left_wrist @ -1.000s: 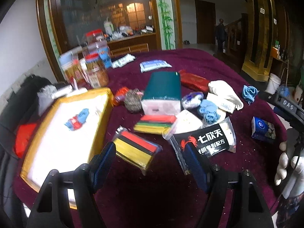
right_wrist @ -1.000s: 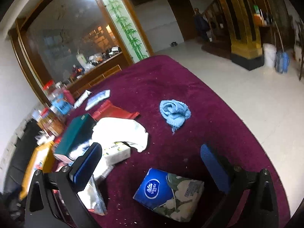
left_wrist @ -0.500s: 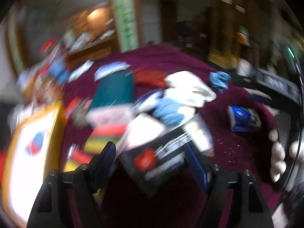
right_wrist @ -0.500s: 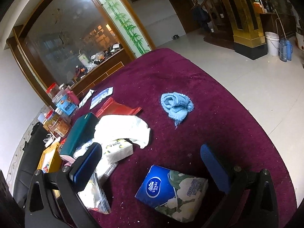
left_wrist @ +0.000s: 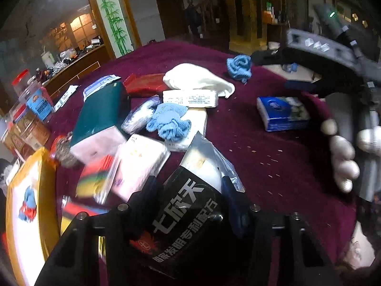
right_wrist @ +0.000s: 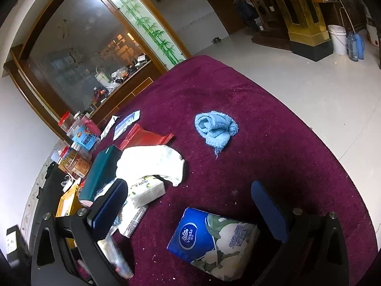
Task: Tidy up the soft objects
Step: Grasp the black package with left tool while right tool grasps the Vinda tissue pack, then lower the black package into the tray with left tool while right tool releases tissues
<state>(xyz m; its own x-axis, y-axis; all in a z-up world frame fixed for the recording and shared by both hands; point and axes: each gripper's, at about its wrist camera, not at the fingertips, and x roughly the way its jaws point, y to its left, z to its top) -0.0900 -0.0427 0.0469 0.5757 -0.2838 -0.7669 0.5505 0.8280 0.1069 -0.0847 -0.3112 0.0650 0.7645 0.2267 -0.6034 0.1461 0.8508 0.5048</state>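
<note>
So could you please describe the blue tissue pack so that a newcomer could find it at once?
On the dark red tablecloth, look between the open fingers of the right hand-held gripper. The tissue pack lies alone there, blue with white flowers, unlike the crumpled blue cloth beyond it.

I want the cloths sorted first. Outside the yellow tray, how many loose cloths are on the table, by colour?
Blue knitted cloths: 2
White cloth: 1
Total: 3
</note>
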